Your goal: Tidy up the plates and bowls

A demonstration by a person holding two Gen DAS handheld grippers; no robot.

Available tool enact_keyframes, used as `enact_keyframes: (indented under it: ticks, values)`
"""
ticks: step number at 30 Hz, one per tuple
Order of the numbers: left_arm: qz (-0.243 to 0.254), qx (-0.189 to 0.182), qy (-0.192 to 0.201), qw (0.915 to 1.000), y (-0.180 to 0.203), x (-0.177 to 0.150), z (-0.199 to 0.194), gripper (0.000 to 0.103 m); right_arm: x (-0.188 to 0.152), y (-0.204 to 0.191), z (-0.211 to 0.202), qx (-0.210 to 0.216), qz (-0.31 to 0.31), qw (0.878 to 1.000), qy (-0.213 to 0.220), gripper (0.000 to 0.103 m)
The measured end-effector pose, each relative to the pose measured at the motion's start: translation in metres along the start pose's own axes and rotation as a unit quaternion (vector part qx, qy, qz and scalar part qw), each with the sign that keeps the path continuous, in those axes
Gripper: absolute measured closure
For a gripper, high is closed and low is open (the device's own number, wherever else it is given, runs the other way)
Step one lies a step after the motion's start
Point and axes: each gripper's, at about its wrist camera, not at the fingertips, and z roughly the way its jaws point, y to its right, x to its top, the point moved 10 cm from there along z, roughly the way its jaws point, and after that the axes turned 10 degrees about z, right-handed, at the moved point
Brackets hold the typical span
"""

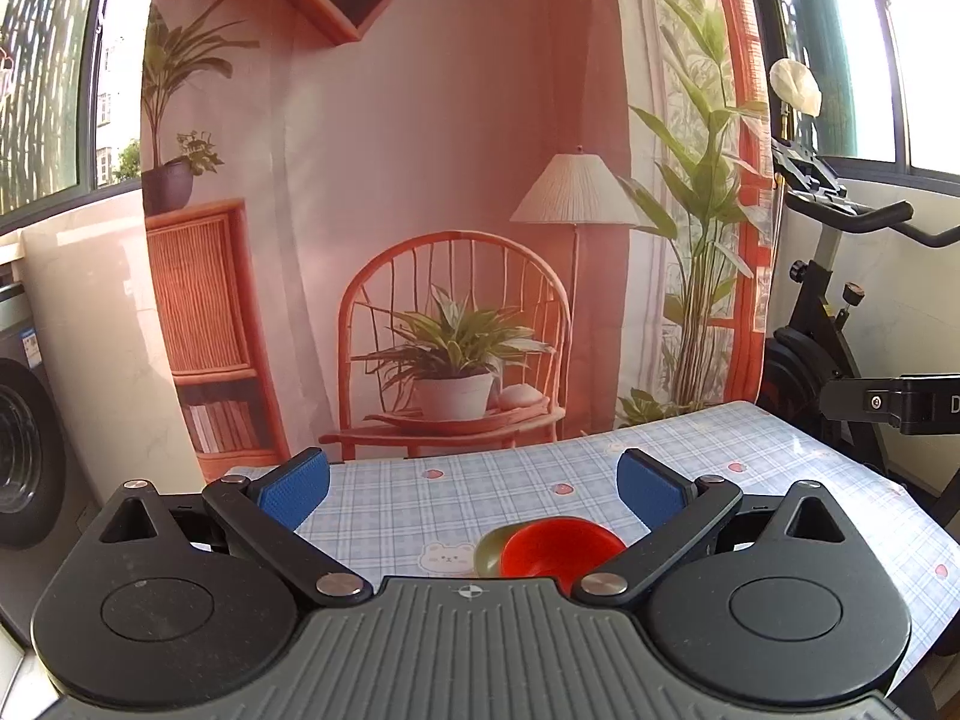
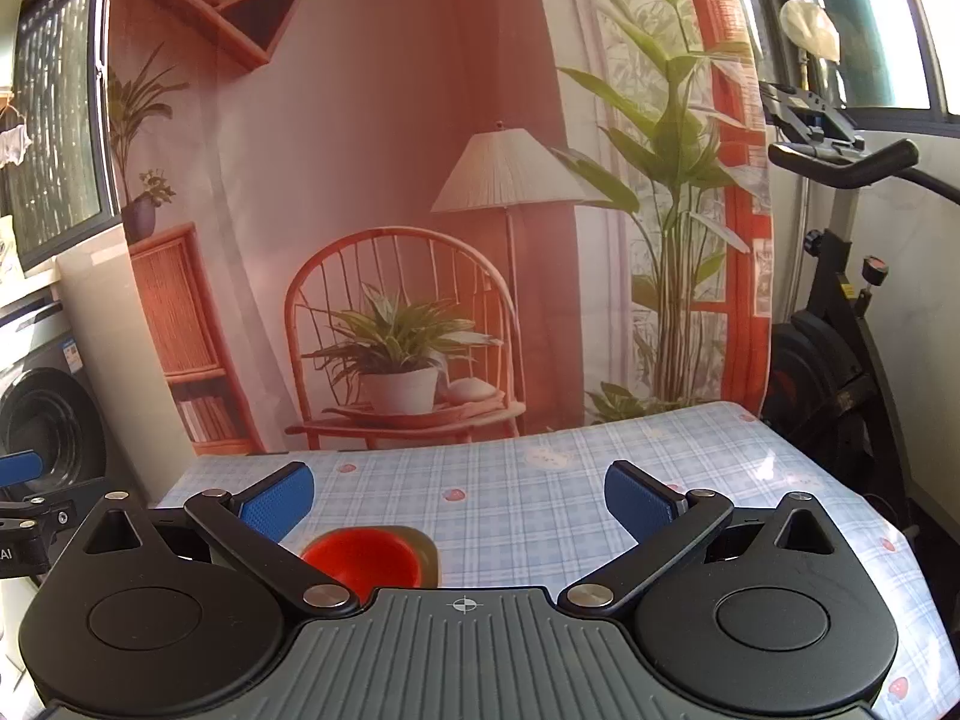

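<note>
A red bowl (image 1: 555,546) sits on or in an olive-green dish (image 1: 489,552) on the checked tablecloth (image 1: 480,492). In the left wrist view my left gripper (image 1: 474,489) is open and empty, held above the table with the bowl low between its fingers, toward the right one. In the right wrist view my right gripper (image 2: 459,495) is open and empty; the red bowl (image 2: 363,555) and green dish (image 2: 427,549) lie low near the left finger. Both bodies hide the dishes' near parts.
A printed room backdrop (image 1: 420,180) hangs behind the table's far edge. An exercise bike (image 1: 840,300) stands at the right, a washing machine (image 1: 24,450) at the left. The right gripper's body (image 1: 900,405) shows at the right edge of the left wrist view.
</note>
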Motion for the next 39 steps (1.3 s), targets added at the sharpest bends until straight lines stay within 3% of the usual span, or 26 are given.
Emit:
enact_keyframes:
  ticks: [3,16,39]
  values:
    - [-0.014,-0.018,0.017,0.9996,0.0,0.012,-0.025,0.0,0.008,-0.006,-0.026,0.006,0.0,1.0,0.014,0.0]
    - [-0.012,-0.006,0.057,0.9983,0.001,0.034,-0.088,0.0,0.028,-0.028,-0.118,0.028,-0.013,0.997,0.076,0.0]
    - [-0.012,0.002,0.068,0.9976,0.0,0.04,-0.101,0.0,0.032,-0.029,-0.133,0.035,-0.009,0.996,0.087,0.0]
